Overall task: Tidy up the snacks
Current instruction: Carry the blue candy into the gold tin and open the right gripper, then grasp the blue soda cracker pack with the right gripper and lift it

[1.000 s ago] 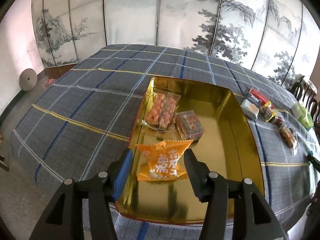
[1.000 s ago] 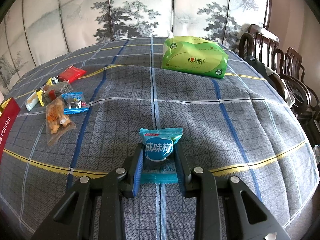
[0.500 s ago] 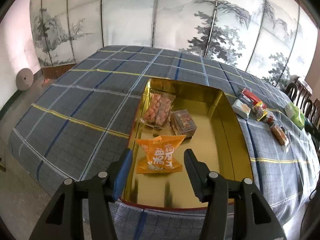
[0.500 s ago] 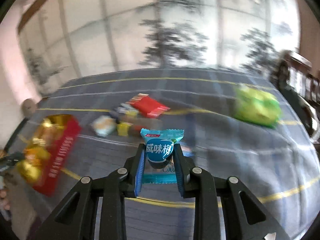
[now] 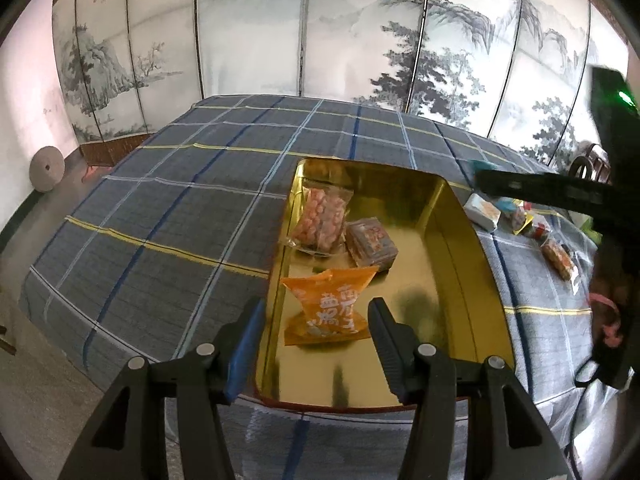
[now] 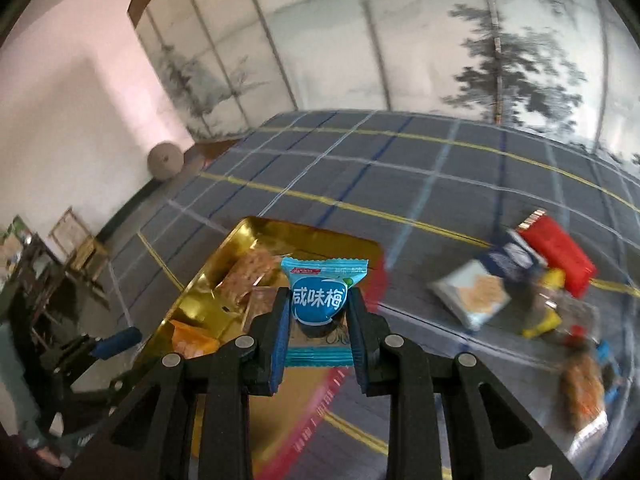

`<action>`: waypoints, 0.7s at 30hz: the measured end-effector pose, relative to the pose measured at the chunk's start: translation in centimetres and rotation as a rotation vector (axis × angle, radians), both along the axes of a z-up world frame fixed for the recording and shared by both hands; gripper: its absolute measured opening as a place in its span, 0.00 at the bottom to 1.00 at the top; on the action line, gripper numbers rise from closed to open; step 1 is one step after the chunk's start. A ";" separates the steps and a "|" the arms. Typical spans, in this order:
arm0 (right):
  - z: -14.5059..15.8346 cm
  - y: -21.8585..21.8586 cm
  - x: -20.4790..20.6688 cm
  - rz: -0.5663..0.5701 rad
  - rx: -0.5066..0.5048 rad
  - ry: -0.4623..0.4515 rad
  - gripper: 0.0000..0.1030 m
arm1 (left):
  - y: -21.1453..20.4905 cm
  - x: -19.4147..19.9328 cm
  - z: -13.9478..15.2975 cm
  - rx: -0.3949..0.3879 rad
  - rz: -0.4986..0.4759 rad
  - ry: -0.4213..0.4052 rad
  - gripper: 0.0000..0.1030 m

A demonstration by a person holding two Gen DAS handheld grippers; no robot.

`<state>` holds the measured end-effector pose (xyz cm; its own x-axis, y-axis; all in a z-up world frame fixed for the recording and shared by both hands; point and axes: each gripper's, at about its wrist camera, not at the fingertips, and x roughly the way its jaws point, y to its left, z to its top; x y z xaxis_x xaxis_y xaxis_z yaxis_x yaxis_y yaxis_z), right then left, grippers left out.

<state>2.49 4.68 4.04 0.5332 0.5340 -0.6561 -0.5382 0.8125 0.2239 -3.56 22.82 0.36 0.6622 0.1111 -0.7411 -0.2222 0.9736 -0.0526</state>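
Blue packet (image 6: pixel 319 305): pinched between the closed jaws of the right gripper (image 6: pixel 318 334), held above the near end of the gold tin (image 6: pixel 224 248)
Left gripper (image 5: pixel 316 334): jaws spread, nothing held; orange packet (image 5: pixel 328 306) is seen lying in the tin between them
Risk: a thin wrapper could slip if released early; it could land on the rim or cloth
Loose snacks (image 6: pixel 516 280): blurred beyond the tin; labels cannot be read
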 end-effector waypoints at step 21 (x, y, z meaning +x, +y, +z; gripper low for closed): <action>1.0 -2.6 1.7 -0.026 0.045 0.099 0.35 | 0.1 -0.2 0.3 0.008 -0.029 0.006 0.59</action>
